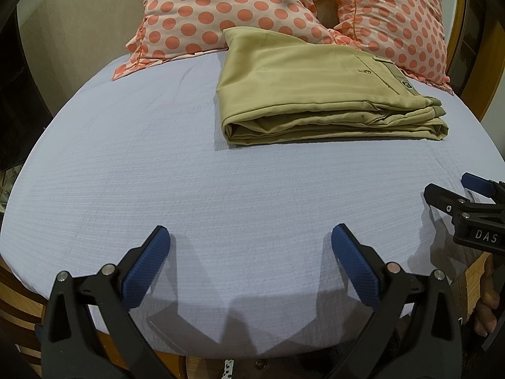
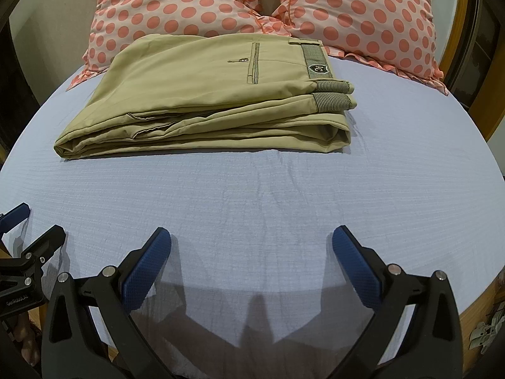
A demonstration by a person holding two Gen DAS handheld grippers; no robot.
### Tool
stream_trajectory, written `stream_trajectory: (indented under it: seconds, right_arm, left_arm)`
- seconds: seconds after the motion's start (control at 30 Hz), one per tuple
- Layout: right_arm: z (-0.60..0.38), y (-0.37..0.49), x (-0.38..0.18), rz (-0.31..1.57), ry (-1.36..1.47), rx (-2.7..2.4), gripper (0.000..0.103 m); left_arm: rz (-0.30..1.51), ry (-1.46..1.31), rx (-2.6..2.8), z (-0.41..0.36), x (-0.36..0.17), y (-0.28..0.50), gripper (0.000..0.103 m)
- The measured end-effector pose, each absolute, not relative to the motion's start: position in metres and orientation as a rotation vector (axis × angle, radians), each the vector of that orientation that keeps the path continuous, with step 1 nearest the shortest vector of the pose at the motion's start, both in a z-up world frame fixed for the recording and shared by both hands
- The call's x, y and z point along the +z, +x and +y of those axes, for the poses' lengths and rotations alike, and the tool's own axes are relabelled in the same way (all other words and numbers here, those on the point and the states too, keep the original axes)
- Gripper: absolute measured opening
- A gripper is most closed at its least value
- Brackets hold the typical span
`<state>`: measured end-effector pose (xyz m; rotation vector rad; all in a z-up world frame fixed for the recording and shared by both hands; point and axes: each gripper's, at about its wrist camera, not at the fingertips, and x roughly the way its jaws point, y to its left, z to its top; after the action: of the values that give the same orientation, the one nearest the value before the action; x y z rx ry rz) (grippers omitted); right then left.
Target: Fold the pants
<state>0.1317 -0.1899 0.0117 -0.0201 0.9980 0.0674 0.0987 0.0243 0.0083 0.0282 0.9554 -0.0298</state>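
Note:
The khaki pants lie folded into a flat stacked rectangle on the far half of the bed, waistband to the right. In the right wrist view the pants show a back pocket and a striped waistband with a badge. My left gripper is open and empty, low over the near part of the sheet, well short of the pants. My right gripper is open and empty too, over the near sheet. The right gripper also shows at the right edge of the left wrist view. The left gripper shows at the left edge of the right wrist view.
A light blue sheet covers the bed. Two pink polka-dot pillows lean at the head, just behind the pants. A wooden bed frame runs along the near edge and the right side.

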Motion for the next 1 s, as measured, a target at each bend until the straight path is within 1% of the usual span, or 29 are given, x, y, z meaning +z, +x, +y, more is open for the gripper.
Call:
stream_trajectory:
  seconds: [0.5,1.0]
  right_arm:
    - [-0.1902,0.1312,0.0118,0.998,-0.02,0.068,0.102]
    - [-0.1905,0.1307,0.0117,0.997,-0.021,0.069,0.102]
  left_arm:
    - [0.994,0.023,-0.02,0.0247,0.0092,0.1057,0.101]
    - [0.991,0.022,-0.017,0.0235,0.009,0.1048,0.101]
